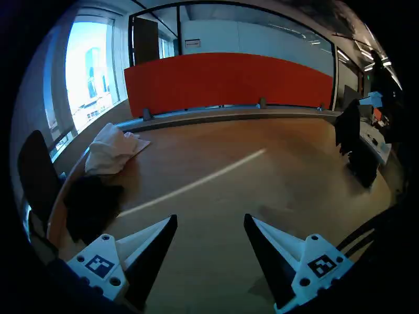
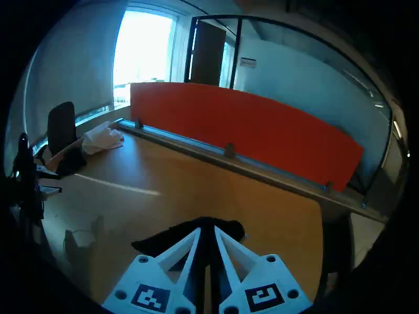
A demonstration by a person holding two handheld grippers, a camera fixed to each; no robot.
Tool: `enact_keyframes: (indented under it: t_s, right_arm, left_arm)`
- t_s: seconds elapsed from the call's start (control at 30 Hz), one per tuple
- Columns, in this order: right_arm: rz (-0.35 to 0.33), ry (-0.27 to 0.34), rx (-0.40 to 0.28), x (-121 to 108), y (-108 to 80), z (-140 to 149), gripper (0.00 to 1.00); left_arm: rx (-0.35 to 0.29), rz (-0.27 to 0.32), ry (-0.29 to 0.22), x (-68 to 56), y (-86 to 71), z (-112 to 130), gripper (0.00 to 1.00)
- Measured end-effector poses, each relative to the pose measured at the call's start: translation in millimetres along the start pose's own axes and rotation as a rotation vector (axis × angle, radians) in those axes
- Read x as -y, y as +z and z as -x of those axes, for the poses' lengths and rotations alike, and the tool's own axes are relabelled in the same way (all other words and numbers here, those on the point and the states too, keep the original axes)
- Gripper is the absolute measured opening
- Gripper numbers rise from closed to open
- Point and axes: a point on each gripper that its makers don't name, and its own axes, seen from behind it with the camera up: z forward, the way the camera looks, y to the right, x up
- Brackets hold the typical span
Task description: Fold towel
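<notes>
A black towel (image 2: pixel 157 242) lies crumpled on the wooden table (image 2: pixel 209 183) in the right gripper view, just in front of the camera. My right gripper (image 2: pixel 208 229) is shut on its middle, and dark cloth fills the thin slit between the fingers. In the left gripper view my left gripper (image 1: pixel 209 217) hovers open over bare table (image 1: pixel 235 157) with nothing between its fingers. A white towel (image 1: pixel 110 149) sits bunched at the far left of the table, with a black cloth (image 1: pixel 91 206) nearer beside it. The same white towel (image 2: pixel 102 138) appears far off in the right gripper view.
A red divider (image 1: pixel 230 81) on a metal rail runs along the table's far edge. A dark office chair (image 1: pixel 36 178) stands beyond the left end by the window. Dark shapes (image 1: pixel 351 136) I cannot make out stand at the table's right end.
</notes>
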Motion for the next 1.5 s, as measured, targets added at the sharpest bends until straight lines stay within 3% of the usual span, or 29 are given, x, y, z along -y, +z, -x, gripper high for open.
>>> enact_keyframes:
  t_s: [0.27, 0.57, 1.1, 1.5]
  right_arm:
    - [0.066, 0.029, 0.025, -45, -7.6, 12, 0.07]
    - [0.121, 0.048, 0.062, -81, -14.2, 32, 0.07]
    - [0.169, 0.077, 0.098, -102, -29.3, 60, 0.07]
    - [0.227, 0.119, 0.14, -123, -62.1, 101, 0.07]
  left_arm:
    - [0.005, 0.002, 0.005, -5.4, 4.1, -3, 0.94]
    - [0.004, 0.008, 0.019, -11.6, 7.8, -8, 0.94]
    - [0.006, 0.019, 0.032, -21.4, 7.9, -9, 0.94]
    - [0.002, 0.035, 0.048, -28.7, 5.2, -12, 0.94]
